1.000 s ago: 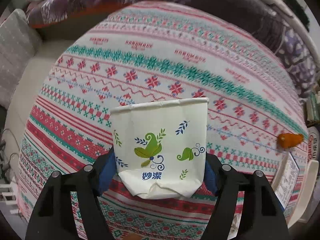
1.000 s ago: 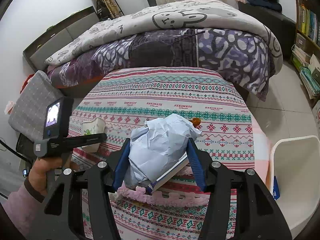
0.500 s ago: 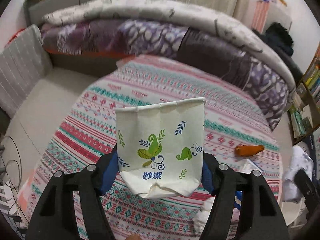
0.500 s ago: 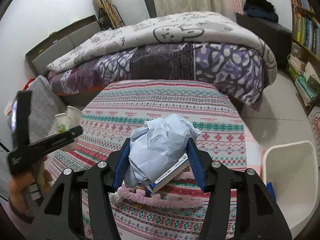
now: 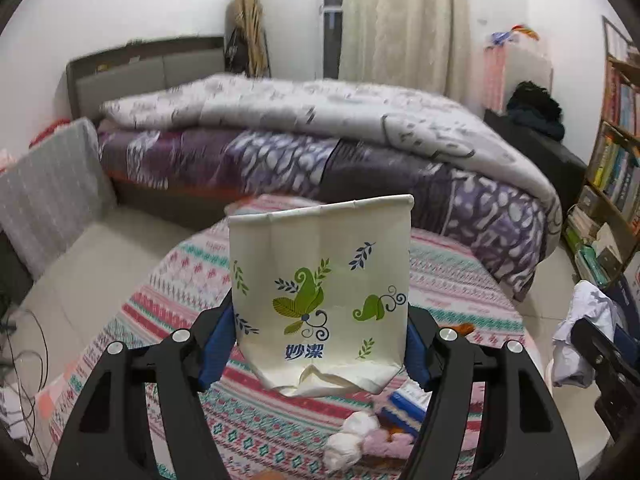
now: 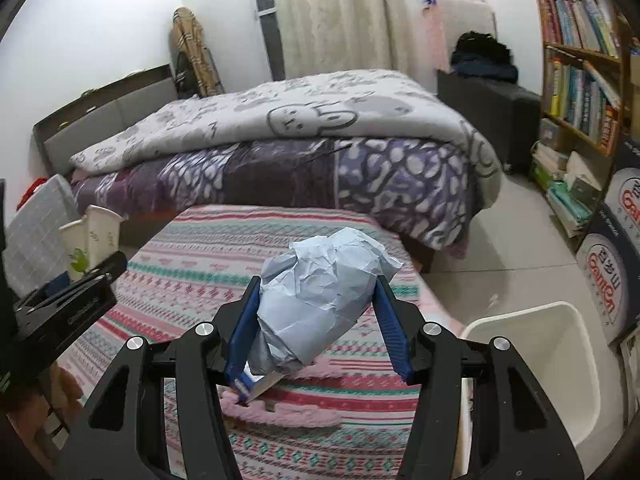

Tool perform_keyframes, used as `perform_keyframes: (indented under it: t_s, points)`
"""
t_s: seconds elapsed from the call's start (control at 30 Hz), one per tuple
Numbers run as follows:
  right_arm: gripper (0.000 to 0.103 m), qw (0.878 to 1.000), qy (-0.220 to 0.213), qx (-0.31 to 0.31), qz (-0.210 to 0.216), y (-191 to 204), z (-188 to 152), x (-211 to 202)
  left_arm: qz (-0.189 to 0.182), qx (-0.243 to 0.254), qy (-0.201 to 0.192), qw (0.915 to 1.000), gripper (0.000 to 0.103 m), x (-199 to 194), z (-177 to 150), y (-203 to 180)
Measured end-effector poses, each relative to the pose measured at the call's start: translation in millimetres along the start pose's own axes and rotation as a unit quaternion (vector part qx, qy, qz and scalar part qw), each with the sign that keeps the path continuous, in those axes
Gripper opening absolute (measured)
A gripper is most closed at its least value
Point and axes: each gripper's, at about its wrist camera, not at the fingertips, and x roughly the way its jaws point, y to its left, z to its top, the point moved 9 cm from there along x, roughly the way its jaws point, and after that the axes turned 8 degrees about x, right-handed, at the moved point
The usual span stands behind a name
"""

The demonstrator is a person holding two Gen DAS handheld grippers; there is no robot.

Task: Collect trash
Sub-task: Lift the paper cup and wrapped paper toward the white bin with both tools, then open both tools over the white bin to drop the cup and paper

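Observation:
My left gripper [image 5: 318,344] is shut on a squashed white paper cup [image 5: 320,292] with green leaf prints, held in the air above the patterned table cloth [image 5: 180,280]. My right gripper [image 6: 318,320] is shut on a crumpled ball of pale blue paper [image 6: 320,296], also held above the table. The cup [image 6: 94,236] and the left gripper [image 6: 68,304] show at the left of the right wrist view. A white bin [image 6: 552,356] stands on the floor at the right of the table.
On the table lie a pink fluffy cloth [image 6: 288,412], a white tissue wad [image 5: 352,436], a blue and white box [image 5: 404,404] and an orange scrap [image 5: 460,328]. A bed with quilts [image 6: 304,136] stands behind. Bookshelves [image 6: 580,68] and cartons [image 6: 612,276] line the right.
Both grippers have risen and tilted up with their loads, so the bed and the room now show. The left gripper lifted the cup well off the table.

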Motion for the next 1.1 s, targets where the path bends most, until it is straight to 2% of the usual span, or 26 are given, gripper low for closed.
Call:
perform_keyframes:
  t_s: [0.13, 0.37, 1.1]
  points:
    - [0.052, 1.0, -0.015, 0.008, -0.018, -15.3, 5.0, -6.7, -0.003, 0.013, -0.019, 0.9997, 0.068, -8.8, 5.3, -16.7]
    - [0.052, 0.999, -0.026, 0.019, -0.039, -39.1, 8.7, -16.6, -0.02, 0.027, -0.028, 0.999, 0.068, -17.0, 8.0, -43.7]
    - [0.052, 0.99, -0.027, 0.075, -0.117, -135.0, 6.5, -41.4, -0.062, 0.084, -0.03, 0.9941, 0.069, -28.3, -3.4, -116.9]
